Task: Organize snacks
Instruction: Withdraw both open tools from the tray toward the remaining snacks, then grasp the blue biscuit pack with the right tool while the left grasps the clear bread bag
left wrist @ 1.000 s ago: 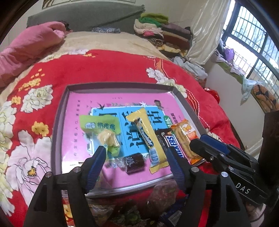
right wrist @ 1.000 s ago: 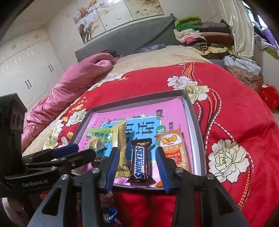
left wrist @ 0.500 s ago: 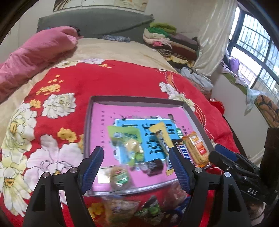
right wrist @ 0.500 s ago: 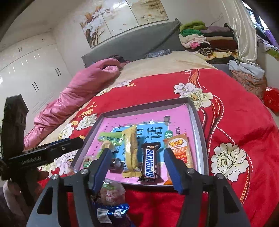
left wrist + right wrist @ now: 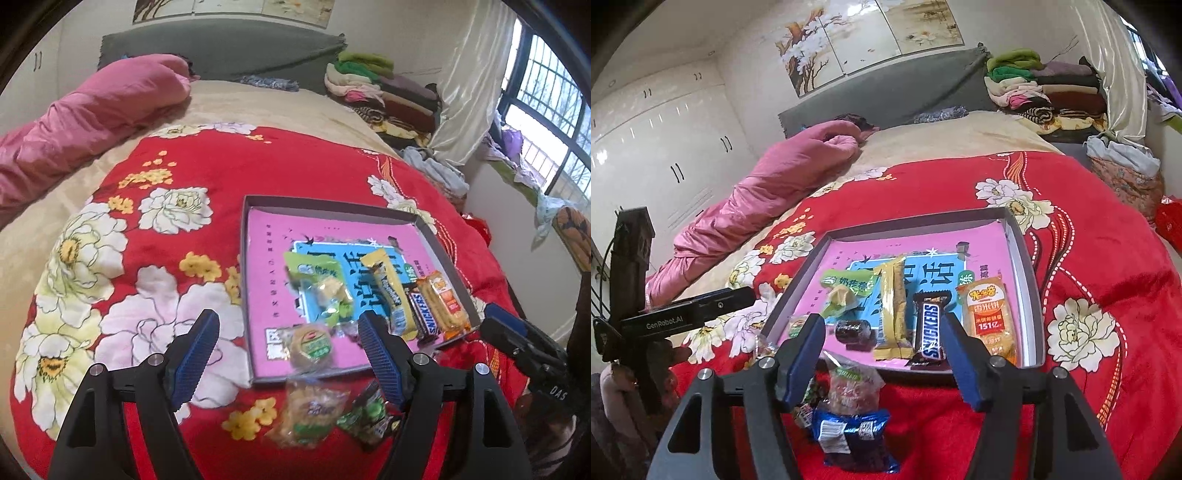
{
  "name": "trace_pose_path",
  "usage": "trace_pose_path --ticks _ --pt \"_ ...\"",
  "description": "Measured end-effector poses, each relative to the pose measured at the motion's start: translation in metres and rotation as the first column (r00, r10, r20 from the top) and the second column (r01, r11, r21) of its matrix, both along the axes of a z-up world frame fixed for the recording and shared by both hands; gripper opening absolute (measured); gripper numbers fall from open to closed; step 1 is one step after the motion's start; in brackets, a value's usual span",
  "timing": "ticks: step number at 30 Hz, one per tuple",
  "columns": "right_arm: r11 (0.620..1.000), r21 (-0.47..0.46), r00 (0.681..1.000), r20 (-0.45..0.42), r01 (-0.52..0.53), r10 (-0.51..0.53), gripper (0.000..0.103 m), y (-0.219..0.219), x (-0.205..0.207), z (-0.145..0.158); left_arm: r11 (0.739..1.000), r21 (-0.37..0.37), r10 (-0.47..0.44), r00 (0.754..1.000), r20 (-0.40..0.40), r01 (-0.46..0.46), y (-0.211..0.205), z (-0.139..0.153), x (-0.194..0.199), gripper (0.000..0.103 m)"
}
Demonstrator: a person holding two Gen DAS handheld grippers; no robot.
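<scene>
The left gripper [image 5: 286, 349] has drifted left off the tray [image 5: 332, 201], jaws apart and empty. The right gripper [image 5: 882, 347] has just been opening its jaws and now holds nothing; the Snickers [image 5: 929, 334] lies in the tray between them. Loose packets [image 5: 851, 424] sit at 6 o'clock off the tray's near edge. Open bedspread [image 5: 155, 229] spreads at 9 o'clock.

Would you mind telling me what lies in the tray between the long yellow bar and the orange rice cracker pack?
The Snickers bar lies between the yellow bar and the orange cracker pack, lengthwise like them. The right wrist view shows it most clearly.
</scene>
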State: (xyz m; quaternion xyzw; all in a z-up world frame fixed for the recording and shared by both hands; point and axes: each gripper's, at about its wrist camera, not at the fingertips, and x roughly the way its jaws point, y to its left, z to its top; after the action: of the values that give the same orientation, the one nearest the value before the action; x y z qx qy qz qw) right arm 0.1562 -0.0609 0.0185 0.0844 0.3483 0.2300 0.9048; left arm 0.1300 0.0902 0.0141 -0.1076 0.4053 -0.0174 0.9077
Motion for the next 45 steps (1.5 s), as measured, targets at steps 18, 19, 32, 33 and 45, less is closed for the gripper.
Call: trace_pose_path --ticks 18,19,32,33,45 --pt "0.998 -0.066 0.998 -0.057 -0.022 0.018 0.069 0.008 -0.034 -0.013 0.999 0.029 0.016 1.000 -0.023 -0.015 0.015 -0.007 -0.033 0.079" --pt "0.997 -0.070 0.998 -0.063 -0.028 0.023 0.069 0.010 -0.035 -0.015 0.999 0.034 0.013 1.000 -0.027 -0.012 0.015 -0.008 -0.035 0.079" --pt "0.992 -0.110 0.988 -0.149 -0.057 0.041 0.069 0.025 -0.051 -0.036 0.996 0.076 -0.051 0.997 -0.062 0.056 0.002 -0.020 -0.047 0.079" --pt "0.993 -0.110 0.987 -0.158 -0.053 0.035 0.069 0.024 -0.051 -0.038 0.995 0.081 -0.060 0.996 -0.065 0.065 -0.001 -0.022 -0.047 0.079" --pt "0.986 -0.149 0.982 -0.185 -0.070 0.042 0.069 0.032 -0.052 -0.051 0.982 0.118 -0.134 0.985 -0.106 0.147 -0.027 -0.039 -0.046 0.079"
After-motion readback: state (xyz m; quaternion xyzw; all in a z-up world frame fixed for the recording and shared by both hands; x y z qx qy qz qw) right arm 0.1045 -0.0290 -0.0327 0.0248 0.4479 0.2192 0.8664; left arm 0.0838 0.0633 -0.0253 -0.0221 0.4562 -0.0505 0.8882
